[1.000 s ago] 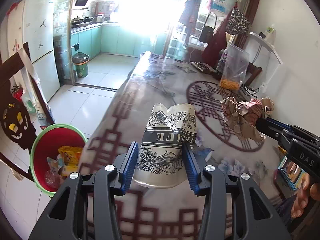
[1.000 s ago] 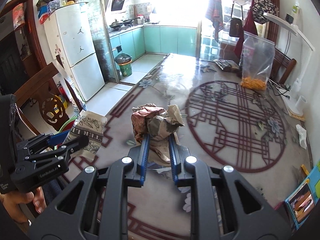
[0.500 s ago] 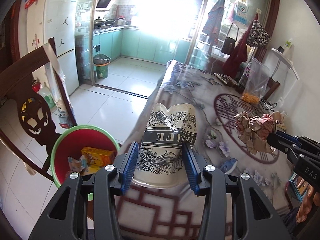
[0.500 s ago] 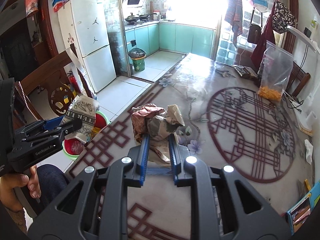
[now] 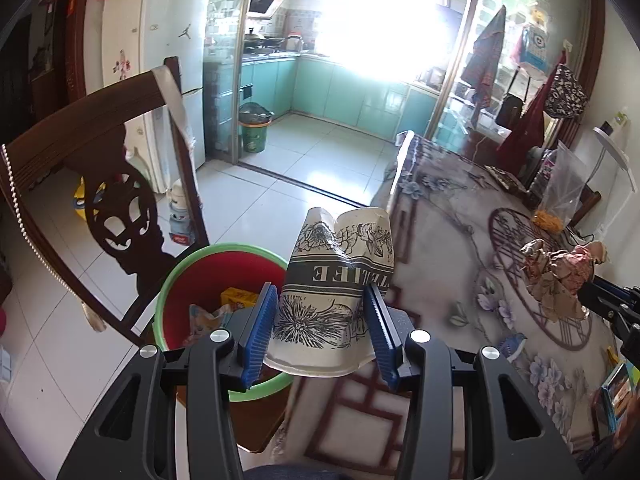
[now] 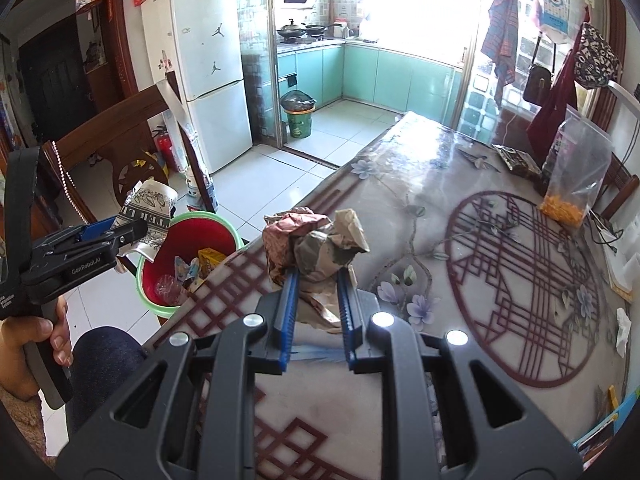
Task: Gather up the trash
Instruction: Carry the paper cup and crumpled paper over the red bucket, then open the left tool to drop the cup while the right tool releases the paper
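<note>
the long patterned surface (image 6: 460,248) with its dark red lattice print is filling the right of both views, and its near corner is now sliding toward lower centre as both hands are swinging left. the round red bin with a green rim (image 5: 208,280), sitting on the floor by the carved wooden chair (image 5: 116,216), is coming into fuller view at lower left than a second ago. the left gripper (image 5: 322,322) is holding the crushed paper cup with black floral print (image 5: 340,276) between its blue pads, now hanging just at the bin's rim, so a drop looks close. the right gripper (image 6: 318,296), jaws narrow, is pinching the crumpled brown and pink paper wad (image 6: 312,244) above the surface's edge, trailing behind.
</note>
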The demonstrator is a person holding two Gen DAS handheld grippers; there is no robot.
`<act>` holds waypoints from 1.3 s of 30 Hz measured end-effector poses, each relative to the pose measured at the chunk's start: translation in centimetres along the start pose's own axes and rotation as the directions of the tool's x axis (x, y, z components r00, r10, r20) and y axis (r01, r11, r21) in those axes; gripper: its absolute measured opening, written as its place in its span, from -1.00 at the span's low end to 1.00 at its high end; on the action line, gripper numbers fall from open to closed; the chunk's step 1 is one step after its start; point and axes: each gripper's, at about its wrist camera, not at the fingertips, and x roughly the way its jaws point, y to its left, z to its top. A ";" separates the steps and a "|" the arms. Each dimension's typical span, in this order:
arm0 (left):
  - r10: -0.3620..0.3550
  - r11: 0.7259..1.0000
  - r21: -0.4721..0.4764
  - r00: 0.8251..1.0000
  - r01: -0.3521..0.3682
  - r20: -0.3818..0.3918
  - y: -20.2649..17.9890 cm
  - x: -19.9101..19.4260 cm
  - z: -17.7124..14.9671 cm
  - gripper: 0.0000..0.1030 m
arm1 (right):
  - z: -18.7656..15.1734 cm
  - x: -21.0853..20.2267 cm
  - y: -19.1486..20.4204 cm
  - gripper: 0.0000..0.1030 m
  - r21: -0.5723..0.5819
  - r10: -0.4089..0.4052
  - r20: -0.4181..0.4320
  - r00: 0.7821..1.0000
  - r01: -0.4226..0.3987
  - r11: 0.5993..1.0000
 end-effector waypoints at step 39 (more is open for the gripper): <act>0.117 0.991 -0.039 0.962 -0.130 -0.247 11.1 9.4 -1.3 -0.16 | 3.7 12.9 12.5 -0.62 -0.174 0.185 -0.194 0.963 -0.219 0.960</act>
